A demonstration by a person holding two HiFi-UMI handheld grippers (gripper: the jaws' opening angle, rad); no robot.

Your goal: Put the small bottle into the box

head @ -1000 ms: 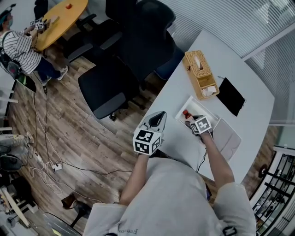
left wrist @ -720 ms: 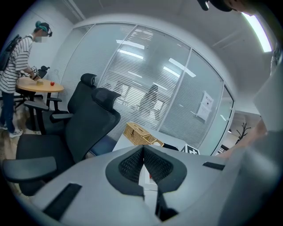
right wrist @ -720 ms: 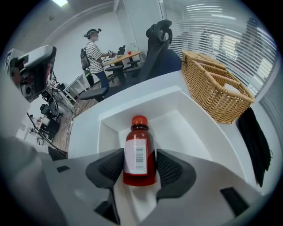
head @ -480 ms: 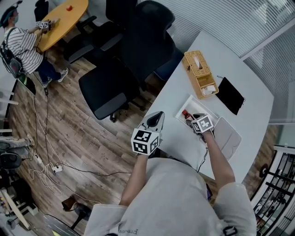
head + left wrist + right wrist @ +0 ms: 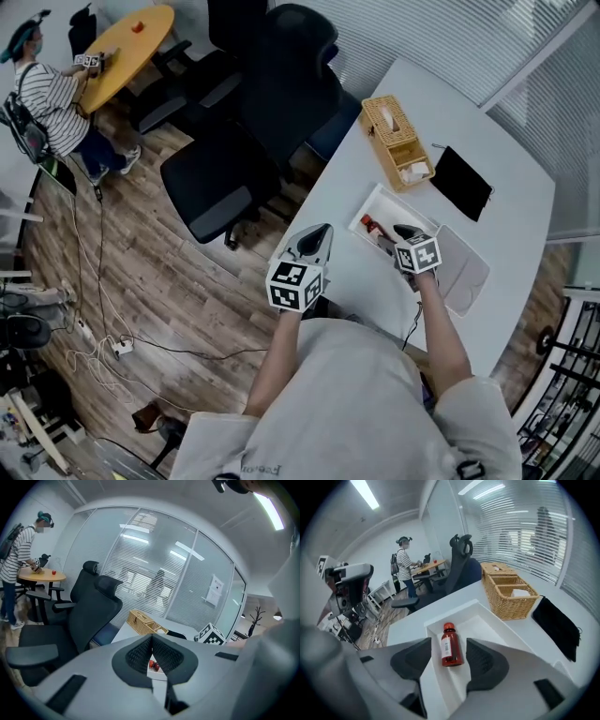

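Observation:
The small red bottle [image 5: 450, 646] with a red cap and white label lies on its side inside the shallow white box [image 5: 487, 624]. In the head view the bottle [image 5: 374, 232] shows at the left end of the box [image 5: 380, 202]. My right gripper [image 5: 449, 662] hovers just above it, open, jaws standing either side of the bottle without touching. In the head view my right gripper [image 5: 406, 236] is over the box. My left gripper [image 5: 316, 238] hangs by the table's near edge, shut and empty; in its own view the left gripper [image 5: 151, 641] has its pads together.
A wicker basket [image 5: 397, 141] and a black pouch [image 5: 460, 182] lie beyond the box on the white table [image 5: 487, 141]. The box's lid [image 5: 462, 270] rests to its right. Black office chairs [image 5: 220, 173] stand left of the table. A person [image 5: 52, 94] works at a far yellow table.
My right gripper has drawn back slightly from the bottle, which now lies free in the box. The left gripper has hardly moved.

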